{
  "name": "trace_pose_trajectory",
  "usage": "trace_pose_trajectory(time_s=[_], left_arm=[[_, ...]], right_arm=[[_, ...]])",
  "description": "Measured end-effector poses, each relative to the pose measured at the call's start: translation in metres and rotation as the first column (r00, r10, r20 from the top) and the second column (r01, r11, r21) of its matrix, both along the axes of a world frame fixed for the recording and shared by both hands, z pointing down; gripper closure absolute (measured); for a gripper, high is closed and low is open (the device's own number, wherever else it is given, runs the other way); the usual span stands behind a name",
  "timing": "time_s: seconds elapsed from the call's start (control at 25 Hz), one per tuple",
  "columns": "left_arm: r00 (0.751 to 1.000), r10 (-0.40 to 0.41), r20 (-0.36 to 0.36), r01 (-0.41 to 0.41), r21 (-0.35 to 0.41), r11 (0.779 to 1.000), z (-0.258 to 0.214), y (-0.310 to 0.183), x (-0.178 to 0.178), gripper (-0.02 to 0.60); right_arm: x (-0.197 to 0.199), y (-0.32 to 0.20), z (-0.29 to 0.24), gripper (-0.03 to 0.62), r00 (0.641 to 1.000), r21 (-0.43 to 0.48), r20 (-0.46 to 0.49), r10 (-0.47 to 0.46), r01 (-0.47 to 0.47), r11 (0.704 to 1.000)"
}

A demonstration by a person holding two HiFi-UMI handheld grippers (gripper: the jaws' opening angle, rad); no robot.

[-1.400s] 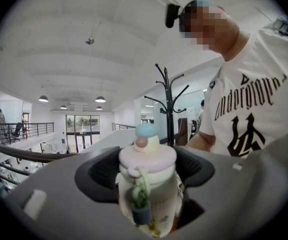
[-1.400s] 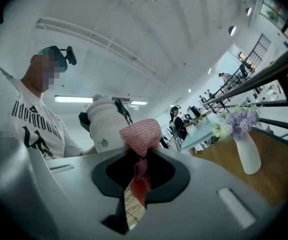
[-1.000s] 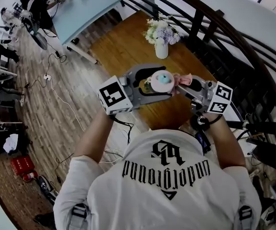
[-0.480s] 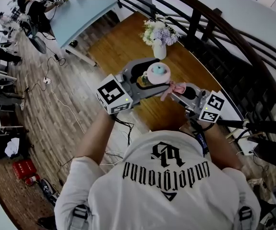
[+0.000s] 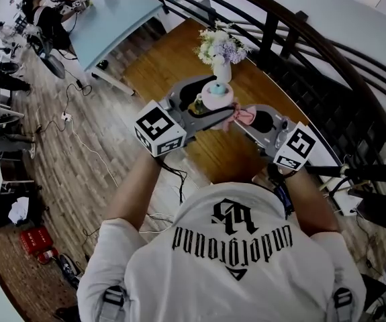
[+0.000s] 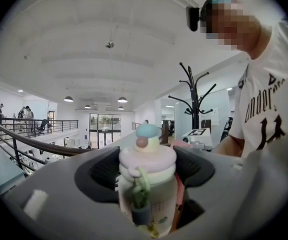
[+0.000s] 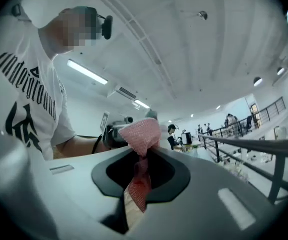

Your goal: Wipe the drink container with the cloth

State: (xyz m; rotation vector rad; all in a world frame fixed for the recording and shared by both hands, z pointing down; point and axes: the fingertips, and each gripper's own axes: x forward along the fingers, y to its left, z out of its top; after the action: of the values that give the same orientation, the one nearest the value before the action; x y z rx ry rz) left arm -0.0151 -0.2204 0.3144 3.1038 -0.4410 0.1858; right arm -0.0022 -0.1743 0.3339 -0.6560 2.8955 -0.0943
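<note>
A small clear drink bottle [image 6: 148, 184] with a pale pink lid and a blue knob on top [image 5: 216, 92] stands upright between the jaws of my left gripper [image 5: 209, 109], which is shut on it above the wooden table [image 5: 172, 66]. A pink knitted cloth [image 7: 139, 141] is pinched in my right gripper [image 5: 243, 117], which is shut on it. In the head view the cloth [image 5: 241, 116] hangs just right of the bottle, close beside it; contact cannot be told. Both grippers are held up, tilted toward the ceiling.
A white vase of flowers [image 5: 222, 51] stands on the wooden table beyond the grippers. A dark curved railing [image 5: 327, 66] runs along the right. A pale blue table [image 5: 115, 9] sits far left, with cables and gear on the floor.
Both grippers have moved farther from the person and nearer the vase, the left one carrying the bottle. The cloth has come up close to the bottle's right side.
</note>
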Motion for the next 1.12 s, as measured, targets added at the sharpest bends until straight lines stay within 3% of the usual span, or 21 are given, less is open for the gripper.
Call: trace_pose_trajectory(time_s=[0.16, 0.56, 0.92, 1.12], left_arm=[[0.999, -0.023, -0.034, 0.023, 0.001, 1.0, -0.009, -0.004, 0.001, 0.198], [0.996, -0.086, -0.011, 0.086, 0.001, 0.996, -0.005, -0.012, 0.005, 0.198], [0.995, -0.098, -0.009, 0.097, -0.023, 0.995, -0.003, -0.011, 0.013, 0.198], [0.995, -0.103, 0.004, 0.103, -0.026, 0.994, 0.005, -0.006, 0.019, 0.198]], right_arm=[[0.001, -0.002, -0.012, 0.551, 0.999, 0.068, -0.037, 0.036, -0.033, 0.997], [-0.007, 0.0, 0.069, 0.551, 0.989, -0.052, -0.132, 0.059, -0.067, 0.996], [-0.005, 0.006, 0.0, 0.551, 0.993, 0.068, -0.088, 0.073, -0.067, 0.995], [-0.004, 0.013, 0.029, 0.551, 0.995, 0.002, -0.091, 0.051, -0.051, 0.999]])
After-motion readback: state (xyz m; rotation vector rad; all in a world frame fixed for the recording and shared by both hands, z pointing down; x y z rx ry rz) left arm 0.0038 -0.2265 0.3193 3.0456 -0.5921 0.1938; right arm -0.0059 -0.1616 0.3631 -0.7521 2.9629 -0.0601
